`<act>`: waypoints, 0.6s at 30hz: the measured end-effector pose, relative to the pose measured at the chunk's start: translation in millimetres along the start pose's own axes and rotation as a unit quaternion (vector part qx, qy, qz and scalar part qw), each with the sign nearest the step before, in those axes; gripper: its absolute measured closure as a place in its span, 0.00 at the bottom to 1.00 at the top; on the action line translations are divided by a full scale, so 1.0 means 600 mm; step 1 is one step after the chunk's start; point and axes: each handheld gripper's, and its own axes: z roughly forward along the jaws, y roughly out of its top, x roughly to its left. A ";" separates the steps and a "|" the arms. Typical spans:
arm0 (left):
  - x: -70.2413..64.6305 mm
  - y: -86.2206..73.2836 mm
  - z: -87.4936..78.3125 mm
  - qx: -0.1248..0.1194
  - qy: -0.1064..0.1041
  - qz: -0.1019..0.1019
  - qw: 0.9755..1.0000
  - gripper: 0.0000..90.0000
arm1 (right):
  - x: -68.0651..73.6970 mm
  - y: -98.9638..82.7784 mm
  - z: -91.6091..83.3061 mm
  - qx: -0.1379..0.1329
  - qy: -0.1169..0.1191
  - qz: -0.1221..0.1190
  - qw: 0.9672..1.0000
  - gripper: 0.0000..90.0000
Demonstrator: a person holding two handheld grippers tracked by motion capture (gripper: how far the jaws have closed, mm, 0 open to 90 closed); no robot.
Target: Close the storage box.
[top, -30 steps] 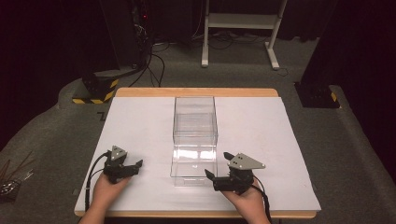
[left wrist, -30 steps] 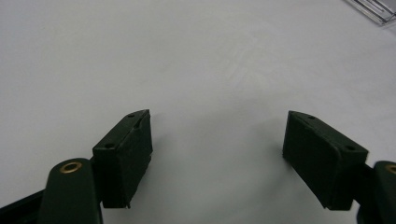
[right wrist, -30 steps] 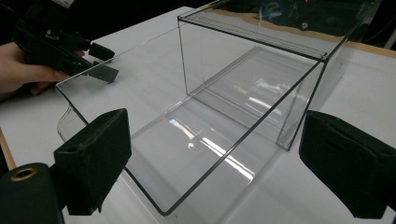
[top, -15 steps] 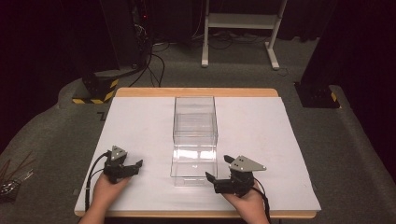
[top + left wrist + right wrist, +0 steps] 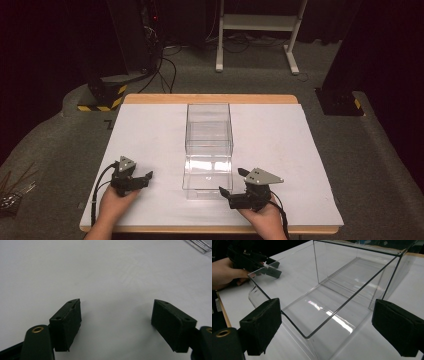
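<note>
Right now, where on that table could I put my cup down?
Bare white cover lies on both sides of the clear box, out to the table's left and right edges. It's tighter at the near edge, where the left tool and right tool sit.

Between the two tongs sits a clear plastic box (image 5: pixel 208 145), open on top, running away from them toward the far edge of the table (image 5: pixel 210 98). Everything's on a white sheet (image 5: pixel 150 135) that covers most of the wood. Way past the tongs, on the grey floor, there's a white stand (image 5: pixel 257 22) and some black cables (image 5: pixel 165 65).
</note>
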 end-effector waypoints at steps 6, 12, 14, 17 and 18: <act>0.000 0.000 0.000 0.000 0.000 0.000 1.000 0.27 | -0.006 -0.002 0.006 -0.003 -0.001 0.009 1.000 0.10; 0.000 0.000 0.000 0.000 0.000 0.000 1.000 0.27 | -0.015 0.001 0.014 -0.008 -0.014 0.013 1.000 0.10; 0.000 0.000 0.000 0.000 0.000 0.000 1.000 0.27 | -0.017 0.000 0.017 -0.006 -0.018 0.011 1.000 0.10; 0.000 0.000 0.000 0.000 0.000 0.000 1.000 0.27 | -0.020 -0.008 0.019 0.001 -0.021 0.015 1.000 0.10; 0.000 0.000 0.000 0.000 0.000 0.000 1.000 0.27 | -0.020 -0.012 0.020 0.007 -0.024 0.013 1.000 0.12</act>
